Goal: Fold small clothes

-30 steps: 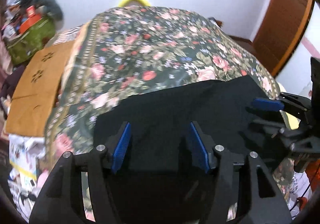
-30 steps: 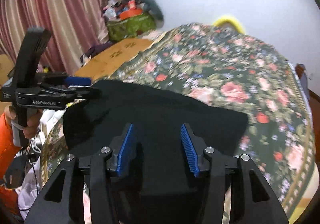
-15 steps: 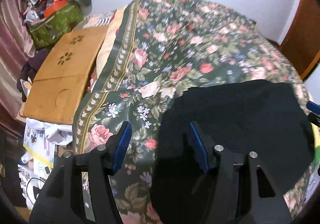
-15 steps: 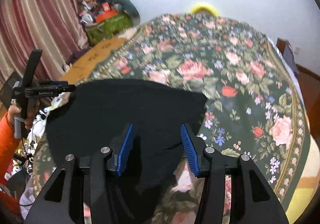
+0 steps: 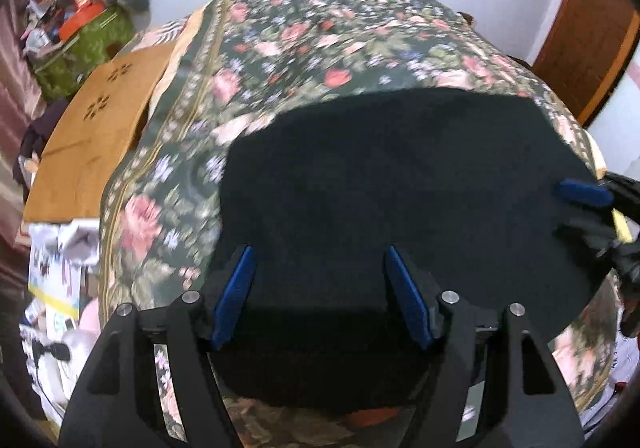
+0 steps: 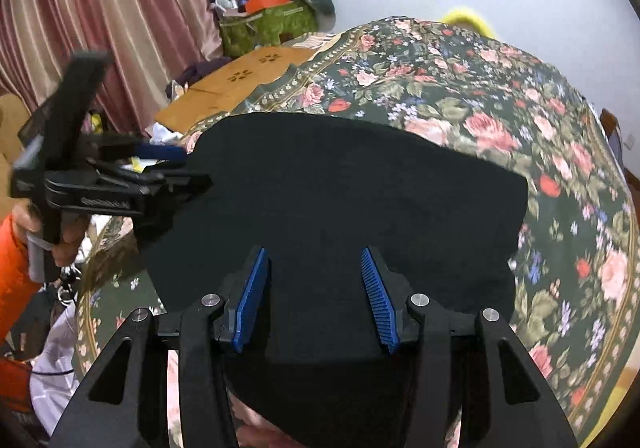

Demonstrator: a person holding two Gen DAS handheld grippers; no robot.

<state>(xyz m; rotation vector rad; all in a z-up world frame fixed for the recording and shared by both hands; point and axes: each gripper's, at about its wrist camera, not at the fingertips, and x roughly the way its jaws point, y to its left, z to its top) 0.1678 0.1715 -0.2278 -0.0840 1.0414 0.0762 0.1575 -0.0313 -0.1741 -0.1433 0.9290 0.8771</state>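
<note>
Black garment (image 5: 400,188) lies spread flat on the bed's floral bedspread (image 5: 312,32), near edge hanging toward the person; the spread keeps it flat for a clean fold line. Left tool (image 5: 318,288) hovers over the garment's near-left portion, at about 9 o'clock of the cloth; its jaws are opening, with cloth below them but nothing pinched between the blue pads (image 5: 234,294). Right tool (image 6: 312,294) hangs over the near-right portion, at about 4 o'clock of the cloth, jaws at a moderate gap, likewise gripping nothing. Both tools point steeply down at the near hem, one toward each side, which reads as setting up a paired pinch so the edge lifts evenly. In the right wrist view the left tool's body sits at 9 o'clock, with an orange sleeve (image 6: 14,268) behind it. Wooden board (image 5: 92,128) lies beside the bed, clear of the work.
</note>
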